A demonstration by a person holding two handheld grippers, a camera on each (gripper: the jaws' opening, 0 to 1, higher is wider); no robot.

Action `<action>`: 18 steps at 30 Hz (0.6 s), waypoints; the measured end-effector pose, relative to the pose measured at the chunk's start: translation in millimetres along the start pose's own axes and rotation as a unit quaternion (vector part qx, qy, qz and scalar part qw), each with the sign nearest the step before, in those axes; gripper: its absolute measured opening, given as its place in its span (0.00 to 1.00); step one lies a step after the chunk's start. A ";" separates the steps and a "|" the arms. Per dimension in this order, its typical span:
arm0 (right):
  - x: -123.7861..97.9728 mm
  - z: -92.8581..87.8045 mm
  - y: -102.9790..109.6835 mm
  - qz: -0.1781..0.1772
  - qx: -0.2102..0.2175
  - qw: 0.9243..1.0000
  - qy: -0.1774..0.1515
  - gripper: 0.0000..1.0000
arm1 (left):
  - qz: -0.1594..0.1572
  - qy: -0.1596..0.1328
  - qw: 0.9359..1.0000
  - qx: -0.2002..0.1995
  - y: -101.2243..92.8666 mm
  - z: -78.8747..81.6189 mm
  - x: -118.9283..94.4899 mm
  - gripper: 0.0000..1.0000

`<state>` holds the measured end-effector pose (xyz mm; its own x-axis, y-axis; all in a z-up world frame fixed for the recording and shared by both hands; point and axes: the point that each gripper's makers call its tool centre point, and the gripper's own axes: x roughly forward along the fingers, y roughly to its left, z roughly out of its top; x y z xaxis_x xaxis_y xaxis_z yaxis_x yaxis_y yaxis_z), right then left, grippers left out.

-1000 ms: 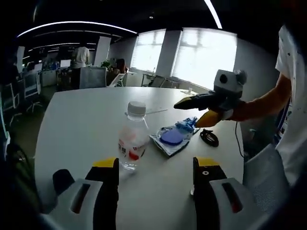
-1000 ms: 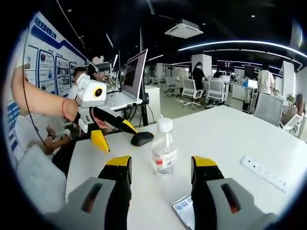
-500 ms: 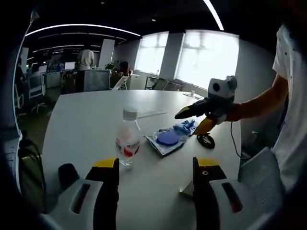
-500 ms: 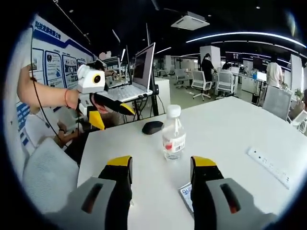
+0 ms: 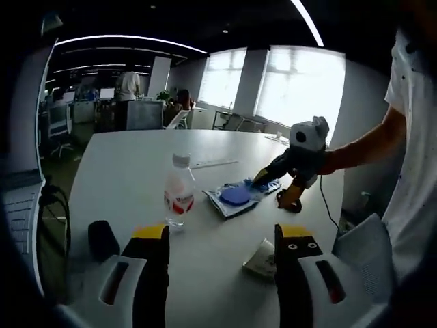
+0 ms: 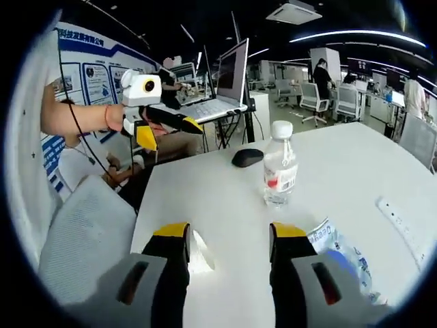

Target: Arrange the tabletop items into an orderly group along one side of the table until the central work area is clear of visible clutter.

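Note:
A clear water bottle (image 5: 177, 198) with a red label stands upright on the white table (image 5: 123, 171). To its right lies a blue-and-white packet (image 5: 235, 197). My right gripper (image 5: 270, 193) hangs open at the packet's far end. Nearer me are a black mouse (image 5: 102, 239) and a small white packet (image 5: 263, 256). My left gripper (image 5: 222, 239) is open with nothing between its jaws. In the right gripper view, the bottle (image 6: 280, 174), the mouse (image 6: 247, 157), the blue packet (image 6: 341, 256) and the small white packet (image 6: 201, 249) lie ahead of my open right gripper (image 6: 229, 236). The left gripper (image 6: 171, 134) is off the table's far edge.
A white power strip (image 5: 212, 162) lies farther back on the table, also the power strip (image 6: 403, 229) at the right. A grey chair back (image 6: 82, 232) stands at the table edge. An open laptop (image 6: 218, 89) sits on a stand beyond the table. People stand in the office behind.
Both views have pulled back from the bottle, bringing the mouse and the small white packet into sight. My right gripper has dropped down to the blue packet's end.

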<state>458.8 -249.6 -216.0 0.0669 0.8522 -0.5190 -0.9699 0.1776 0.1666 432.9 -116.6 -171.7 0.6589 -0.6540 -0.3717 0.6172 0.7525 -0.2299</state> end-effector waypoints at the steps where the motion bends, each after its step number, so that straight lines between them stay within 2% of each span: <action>1: 1.1 -2.4 2.4 0.006 -0.001 1.000 0.003 0.44 | 0.001 -0.001 1.000 -0.001 -1.9 0.2 -1.4 0.63; 9: 12.9 -27.7 20.4 0.065 -0.011 0.996 0.055 0.41 | 0.014 -0.013 1.000 -0.011 -15.2 0.3 -13.9 0.63; 18: 23.2 -42.0 27.9 0.112 -0.017 0.990 0.089 0.36 | 0.023 -0.007 1.000 -0.019 -23.1 -10.1 -24.4 0.63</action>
<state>423.5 -245.6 -258.6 -0.1908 0.7680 -0.6114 -0.9632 -0.0262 0.2677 398.3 -117.3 -166.4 0.6925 -0.6195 -0.3698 0.5691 0.7841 -0.2478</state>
